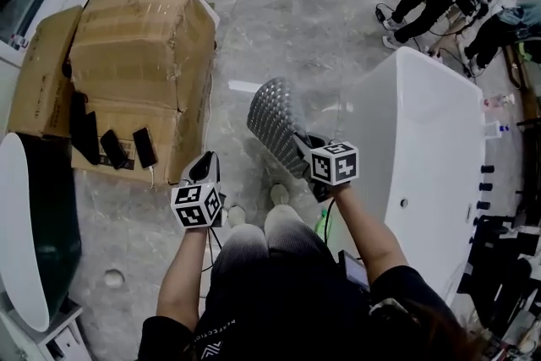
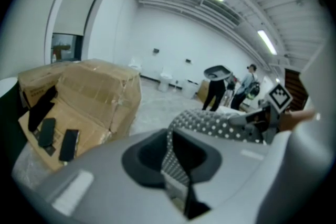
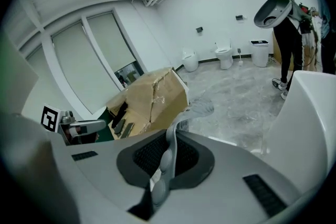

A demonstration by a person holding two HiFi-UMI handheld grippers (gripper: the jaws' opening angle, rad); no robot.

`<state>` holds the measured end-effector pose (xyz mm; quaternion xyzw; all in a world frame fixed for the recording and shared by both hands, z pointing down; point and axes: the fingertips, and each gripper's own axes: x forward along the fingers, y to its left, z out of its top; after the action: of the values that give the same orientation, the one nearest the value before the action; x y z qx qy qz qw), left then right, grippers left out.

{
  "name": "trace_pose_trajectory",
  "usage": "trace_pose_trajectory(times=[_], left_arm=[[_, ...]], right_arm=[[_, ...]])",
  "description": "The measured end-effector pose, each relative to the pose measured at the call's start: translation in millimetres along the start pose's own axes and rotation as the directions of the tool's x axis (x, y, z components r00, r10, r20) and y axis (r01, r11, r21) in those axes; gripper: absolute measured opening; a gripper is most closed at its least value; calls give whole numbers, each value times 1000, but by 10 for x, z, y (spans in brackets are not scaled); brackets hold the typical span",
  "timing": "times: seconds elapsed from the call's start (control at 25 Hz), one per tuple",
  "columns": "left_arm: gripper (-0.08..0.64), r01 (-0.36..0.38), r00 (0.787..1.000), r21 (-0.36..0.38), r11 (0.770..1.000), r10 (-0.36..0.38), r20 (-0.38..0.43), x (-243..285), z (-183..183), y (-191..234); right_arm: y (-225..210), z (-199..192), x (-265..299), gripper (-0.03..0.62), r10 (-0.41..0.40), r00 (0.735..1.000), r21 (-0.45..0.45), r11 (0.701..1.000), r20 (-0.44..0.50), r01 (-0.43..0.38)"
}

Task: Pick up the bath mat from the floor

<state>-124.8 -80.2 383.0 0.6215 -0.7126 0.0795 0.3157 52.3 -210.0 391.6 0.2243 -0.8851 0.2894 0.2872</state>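
Observation:
The grey bath mat [image 1: 275, 123] with pale dots hangs clear of the floor, sticking forward and left from my right gripper [image 1: 306, 150]. In the right gripper view the jaws [image 3: 170, 139] are shut on the mat's edge [image 3: 166, 157], seen edge-on. My left gripper [image 1: 207, 163] is lower and to the left, apart from the mat in the head view. In the left gripper view the mat [image 2: 220, 124] stretches right towards the other gripper. A dotted strip shows in the narrow slit between the left gripper's [image 2: 170, 136] jaws. I cannot tell whether anything is pinched there.
Taped cardboard boxes [image 1: 139, 55] stand ahead on the left, and a white bathtub [image 1: 423, 156] is close on the right. A dark tub with a white rim [image 1: 34, 224] lies at the far left. People [image 1: 423, 0] stand at the back right. The floor is grey marble [image 1: 279, 4].

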Motion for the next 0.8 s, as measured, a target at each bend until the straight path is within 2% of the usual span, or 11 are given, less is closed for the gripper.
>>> trace_pose_trajectory(times=[0.28,0.48,0.8], left_arm=[[37,29,998,40,999,-31,49,-337,268,-127],[37,19,994,-16,1000,-17,106,-578,506,-104],[37,22,987,-24,999,-18,162,-788,756,-91]], right_arm=[[557,252,-455,11,99,991,10,995,87,-100],[737,375,-686,11,125,983,33,991,134,-130],[946,492,-798,11,159,974,13,987,161,-163]])
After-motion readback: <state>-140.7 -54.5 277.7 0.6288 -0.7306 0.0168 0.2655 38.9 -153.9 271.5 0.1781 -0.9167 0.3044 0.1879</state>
